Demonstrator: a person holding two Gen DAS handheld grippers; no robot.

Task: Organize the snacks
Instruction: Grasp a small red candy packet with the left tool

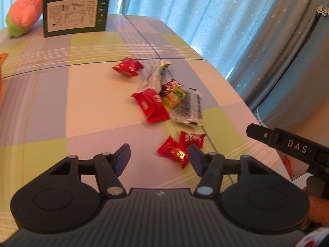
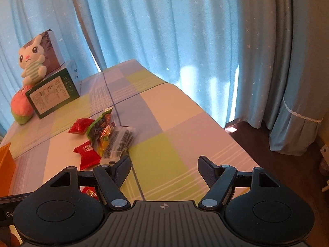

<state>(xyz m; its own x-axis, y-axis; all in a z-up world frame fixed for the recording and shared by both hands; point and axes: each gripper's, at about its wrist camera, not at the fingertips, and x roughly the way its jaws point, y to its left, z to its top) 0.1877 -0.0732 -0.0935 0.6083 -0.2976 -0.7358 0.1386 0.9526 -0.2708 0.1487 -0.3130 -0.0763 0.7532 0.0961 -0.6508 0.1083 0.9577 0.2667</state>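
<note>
Your left gripper (image 1: pixel 159 157) hovers over the checked table (image 1: pixel 92 107), its jaws spread and holding nothing. A red candy (image 1: pixel 181 148) lies just beside its right finger. Farther ahead, a pile of snacks (image 1: pixel 164 100) sits near the table's right edge: 1 red pack (image 1: pixel 152 107), a clear pack (image 1: pixel 188 109) and others overlapping. Your right gripper (image 2: pixel 164 169) is also spread and holding nothing, with the pile just ahead on its left. A green box (image 1: pixel 75 14) and plush toys (image 1: pixel 24 14) stand at the far end.
</note>
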